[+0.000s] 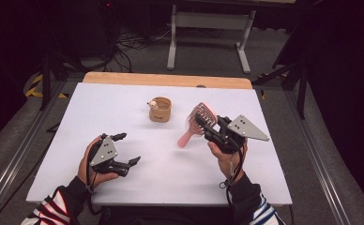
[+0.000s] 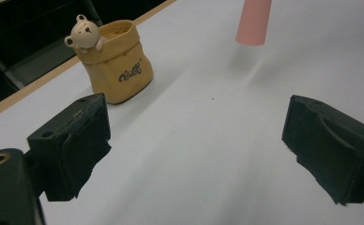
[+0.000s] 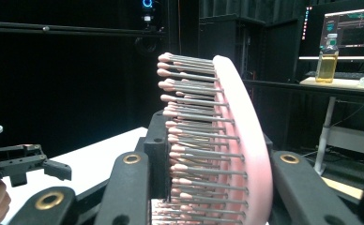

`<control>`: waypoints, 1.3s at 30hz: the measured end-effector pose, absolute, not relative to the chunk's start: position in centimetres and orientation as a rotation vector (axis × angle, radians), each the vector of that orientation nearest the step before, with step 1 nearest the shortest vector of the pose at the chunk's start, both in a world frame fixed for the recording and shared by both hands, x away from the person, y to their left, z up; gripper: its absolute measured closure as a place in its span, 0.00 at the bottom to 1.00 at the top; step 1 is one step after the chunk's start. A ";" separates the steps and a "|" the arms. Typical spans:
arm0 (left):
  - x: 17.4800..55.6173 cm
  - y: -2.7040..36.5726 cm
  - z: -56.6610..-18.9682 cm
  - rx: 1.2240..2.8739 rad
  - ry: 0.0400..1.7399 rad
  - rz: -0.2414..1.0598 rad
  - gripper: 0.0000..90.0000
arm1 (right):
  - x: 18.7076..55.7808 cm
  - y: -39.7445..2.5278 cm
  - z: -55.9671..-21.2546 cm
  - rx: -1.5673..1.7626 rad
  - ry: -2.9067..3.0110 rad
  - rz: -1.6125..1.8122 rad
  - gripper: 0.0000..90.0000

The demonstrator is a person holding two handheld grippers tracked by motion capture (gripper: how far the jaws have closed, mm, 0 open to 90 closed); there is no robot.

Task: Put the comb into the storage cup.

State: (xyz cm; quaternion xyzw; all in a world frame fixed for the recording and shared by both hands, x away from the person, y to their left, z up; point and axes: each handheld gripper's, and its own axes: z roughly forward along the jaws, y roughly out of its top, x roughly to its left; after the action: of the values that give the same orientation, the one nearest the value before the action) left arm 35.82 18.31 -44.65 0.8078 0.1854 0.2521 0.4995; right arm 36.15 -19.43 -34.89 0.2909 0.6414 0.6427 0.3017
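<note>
Left gripper [image 1: 125, 150] low over the white table [image 1: 124, 101] at the near left, jaws spread wide, nothing between them. Beyond it, near the table's middle, a tan bear pouch [image 1: 160, 109] standing upright, mouth open. Further right, a pink hairbrush [image 1: 198, 123] pinched at its head by the right gripper [image 1: 207, 125], bristles against one jaw and the back against the other in the right gripper view [image 3: 217, 140]. Handle slanting down toward the table; whether its tip rests on the surface or hangs just above, hard to tell. Step in hand, at a guess: brush picked up, carry toward the pouch just starting. Next move calls for lifting higher, swinging left, then lowering handle first into the opening without tipping the pouch.
</note>
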 end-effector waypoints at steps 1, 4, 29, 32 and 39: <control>35.7 18.5 -44.7 1.957 0.453 0.613 0.10 | 36.2 -19.4 -34.9 0.770 1.701 1.704 0.71; 35.6 19.0 -44.8 1.958 0.458 0.615 0.09 | 36.2 -19.4 -34.8 0.759 1.699 1.698 0.71; 33.8 22.1 -46.0 1.960 0.531 0.590 0.06 | 37.0 -19.7 -31.9 0.701 1.637 1.678 0.71; 33.7 22.3 -46.1 1.956 0.536 0.589 0.06 | 37.1 -19.7 -31.5 0.696 1.628 1.675 0.71; 33.7 22.3 -46.1 1.965 0.531 0.586 0.06 | 37.9 -19.4 -30.8 0.690 1.616 1.675 0.71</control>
State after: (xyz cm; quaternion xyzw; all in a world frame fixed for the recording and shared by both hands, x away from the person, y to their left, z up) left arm 33.67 22.26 -46.10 0.8090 0.2185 0.2413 0.4895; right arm 37.85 -19.42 -30.79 0.2663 0.6236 0.6465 0.3497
